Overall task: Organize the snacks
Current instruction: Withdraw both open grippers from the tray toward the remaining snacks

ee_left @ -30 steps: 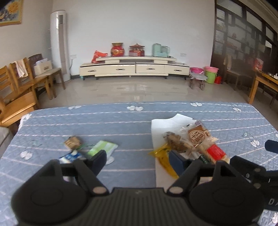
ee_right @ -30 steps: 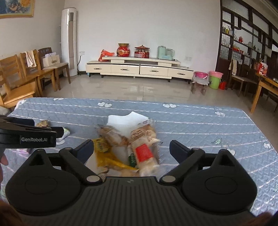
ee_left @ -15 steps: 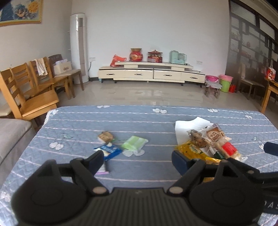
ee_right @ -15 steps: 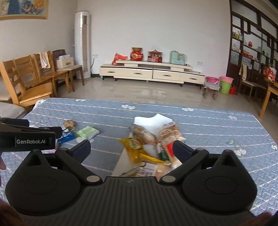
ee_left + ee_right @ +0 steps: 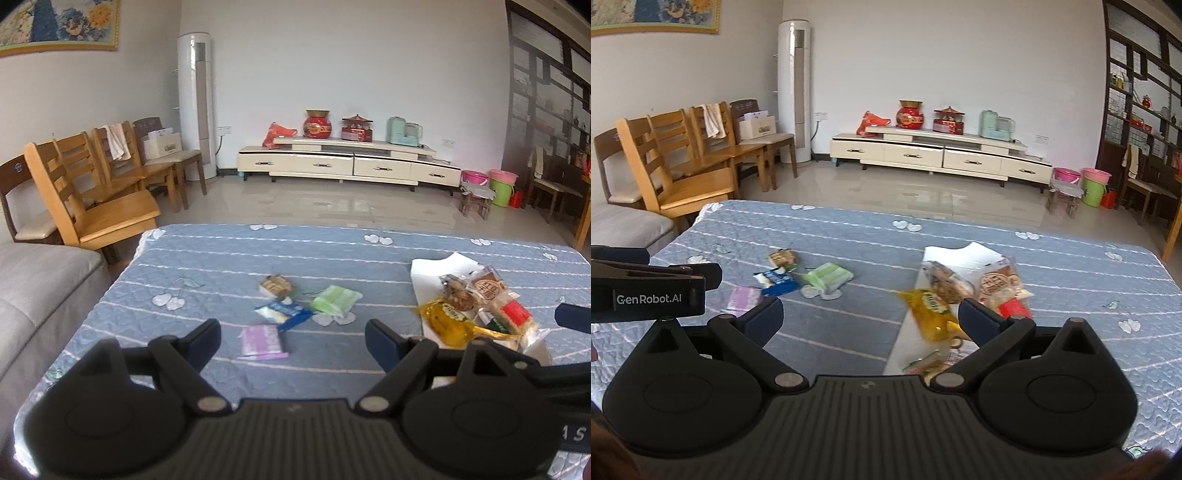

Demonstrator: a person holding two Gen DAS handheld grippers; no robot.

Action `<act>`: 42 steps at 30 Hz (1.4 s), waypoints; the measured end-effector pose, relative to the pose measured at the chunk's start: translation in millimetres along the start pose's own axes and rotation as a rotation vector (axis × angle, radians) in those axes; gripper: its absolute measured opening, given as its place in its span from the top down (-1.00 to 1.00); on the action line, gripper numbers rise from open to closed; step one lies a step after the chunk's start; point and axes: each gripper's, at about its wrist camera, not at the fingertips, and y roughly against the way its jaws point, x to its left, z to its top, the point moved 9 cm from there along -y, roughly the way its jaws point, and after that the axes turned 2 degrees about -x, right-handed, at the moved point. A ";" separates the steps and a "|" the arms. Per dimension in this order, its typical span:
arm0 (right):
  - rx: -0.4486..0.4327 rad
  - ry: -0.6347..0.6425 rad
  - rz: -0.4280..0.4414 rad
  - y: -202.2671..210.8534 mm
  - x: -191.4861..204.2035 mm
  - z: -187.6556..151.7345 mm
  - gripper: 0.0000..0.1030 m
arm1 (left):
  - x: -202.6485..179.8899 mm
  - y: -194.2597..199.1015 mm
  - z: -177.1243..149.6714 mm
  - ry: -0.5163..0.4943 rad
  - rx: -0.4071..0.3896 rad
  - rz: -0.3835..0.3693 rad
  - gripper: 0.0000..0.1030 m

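Both grippers up over the blue quilted table (image 5: 229, 258), nothing held. Left gripper (image 5: 293, 338) jaws spread wide, empty gap; right gripper (image 5: 870, 319) likewise spread, empty.

Landmark: white paper sheet (image 5: 439, 264). Piled on it: yellow packet (image 5: 445, 321), brown cake pack (image 5: 458, 297), red-label wafer pack (image 5: 506, 310), more underneath but too blurred to tell apart. Well off the sheet's left edge, four loose strays: green packet (image 5: 334, 301) nearest the sheet, blue packet (image 5: 282, 312) just beyond it, small tan snack (image 5: 275, 286) behind those, purple packet (image 5: 262, 341) closest to the left gripper.

Handling guess: all light, flat foil/plastic sachets, soft, slippery, prob. crushable inside (wafers, cake). Best bet: pinch at a crimped end seam or a long edge, gentle squeeze, not on the middle. Purple one lies flat on the quilt, so likely needs a low, angled approach to get a fingertip under the edge. Quilt soft, gives a bit, should help.
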 end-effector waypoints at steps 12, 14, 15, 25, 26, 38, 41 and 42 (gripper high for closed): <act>0.010 0.045 0.044 -7.7 32.6 0.4 -1.00 | 36.4 1.8 -7.3 0.049 0.004 0.032 -0.66; 0.013 0.054 0.051 -9.8 39.2 0.1 -1.00 | 42.7 1.2 -9.5 0.059 0.007 0.035 -0.66; 0.014 0.058 0.053 -10.0 41.0 -0.2 -1.00 | 45.4 0.8 -10.6 0.064 0.010 0.036 -0.66; 0.041 0.082 0.085 -21.9 58.9 -8.4 -1.00 | 66.3 -8.0 -24.2 0.098 0.036 0.028 -0.68; 0.044 0.083 0.088 -23.6 60.2 -9.2 -1.00 | 68.0 -9.5 -25.7 0.099 0.039 0.028 -0.69; 0.091 0.042 0.100 -45.0 50.5 -26.4 -1.00 | 84.7 -60.9 -53.4 0.132 0.131 0.032 -0.74; 0.100 0.038 0.099 -52.4 47.8 -30.4 -1.00 | 76.4 -82.8 -54.7 0.117 0.155 0.018 -0.74; 0.102 0.039 0.097 -54.7 46.7 -31.5 -1.00 | 73.4 -90.1 -54.7 0.113 0.158 0.012 -0.74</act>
